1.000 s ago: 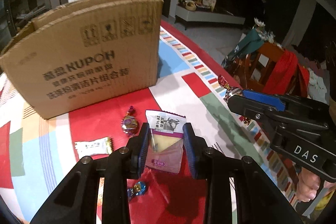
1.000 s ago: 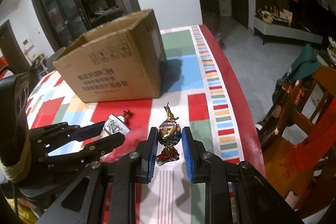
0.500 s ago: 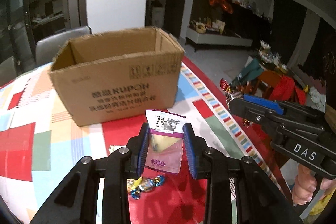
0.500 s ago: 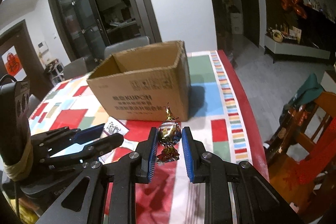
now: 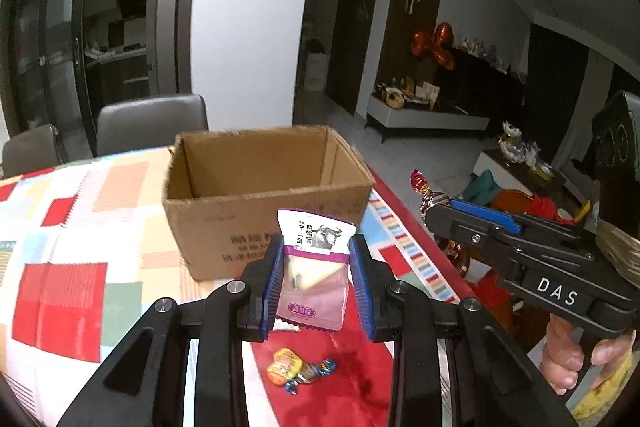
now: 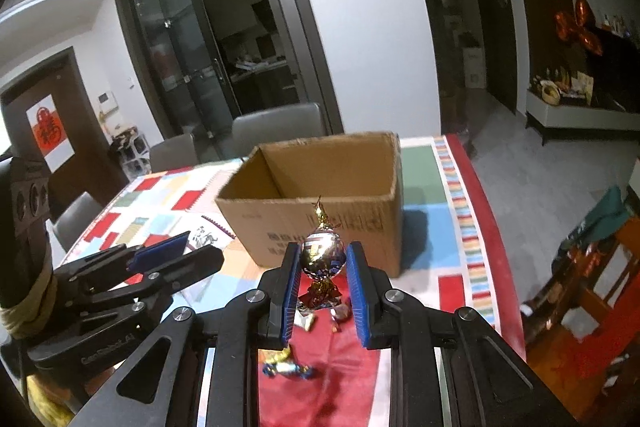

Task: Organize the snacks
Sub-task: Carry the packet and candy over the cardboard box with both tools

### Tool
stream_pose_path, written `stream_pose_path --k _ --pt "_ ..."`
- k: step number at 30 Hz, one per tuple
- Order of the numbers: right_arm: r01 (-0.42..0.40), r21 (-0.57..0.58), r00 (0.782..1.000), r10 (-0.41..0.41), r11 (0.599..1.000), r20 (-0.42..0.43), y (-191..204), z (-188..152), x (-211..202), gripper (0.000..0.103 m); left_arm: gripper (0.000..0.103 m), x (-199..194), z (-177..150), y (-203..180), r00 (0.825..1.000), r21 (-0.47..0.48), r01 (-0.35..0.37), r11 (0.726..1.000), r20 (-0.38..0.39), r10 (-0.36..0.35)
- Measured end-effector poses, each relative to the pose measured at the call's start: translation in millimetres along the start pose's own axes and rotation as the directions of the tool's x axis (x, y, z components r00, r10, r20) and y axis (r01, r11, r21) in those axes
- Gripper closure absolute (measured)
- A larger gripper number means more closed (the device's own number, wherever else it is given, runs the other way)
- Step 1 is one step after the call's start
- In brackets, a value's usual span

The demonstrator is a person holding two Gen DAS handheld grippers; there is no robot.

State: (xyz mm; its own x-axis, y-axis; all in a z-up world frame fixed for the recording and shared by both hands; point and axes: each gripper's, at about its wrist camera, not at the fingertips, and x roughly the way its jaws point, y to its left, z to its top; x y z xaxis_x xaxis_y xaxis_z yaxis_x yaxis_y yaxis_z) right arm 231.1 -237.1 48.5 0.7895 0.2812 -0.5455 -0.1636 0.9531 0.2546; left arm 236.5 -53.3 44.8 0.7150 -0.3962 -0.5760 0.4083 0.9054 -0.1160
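My left gripper (image 5: 316, 267) is shut on a white-and-purple snack packet (image 5: 314, 267) with a bull print, held above the table in front of an open cardboard box (image 5: 264, 195). My right gripper (image 6: 322, 275) is shut on a round foil-wrapped candy (image 6: 323, 255), also raised in front of the box (image 6: 320, 195). The right gripper shows at the right of the left wrist view (image 5: 436, 215), the left gripper at the left of the right wrist view (image 6: 176, 251). The box looks empty as far as its inside shows.
Loose wrapped candies (image 5: 300, 371) lie on the red patch of the patchwork tablecloth (image 5: 64, 299) below the grippers; more show in the right wrist view (image 6: 286, 367). Grey chairs (image 5: 152, 123) stand behind the table. A wooden chair (image 6: 592, 267) stands beyond the table's right edge.
Both grippers have risen with their snacks and now look down into the box's open top. The candies left on the table have dropped lower in view.
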Motion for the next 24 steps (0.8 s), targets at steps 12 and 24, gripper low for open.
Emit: stream_pose_path --k 12,24 --pt "-0.019 -0.037 0.999 0.020 0.999 0.025 17 42 20 0.079 0.071 4 37 31 0.997 -0.012 -0.062 0.998 0.040 0.062" --pt "-0.010 -0.042 1.000 0.009 0.999 -0.030 11 66 69 0.078 0.071 49 72 57 0.996 -0.024 -0.086 0.996 0.015 0.086"
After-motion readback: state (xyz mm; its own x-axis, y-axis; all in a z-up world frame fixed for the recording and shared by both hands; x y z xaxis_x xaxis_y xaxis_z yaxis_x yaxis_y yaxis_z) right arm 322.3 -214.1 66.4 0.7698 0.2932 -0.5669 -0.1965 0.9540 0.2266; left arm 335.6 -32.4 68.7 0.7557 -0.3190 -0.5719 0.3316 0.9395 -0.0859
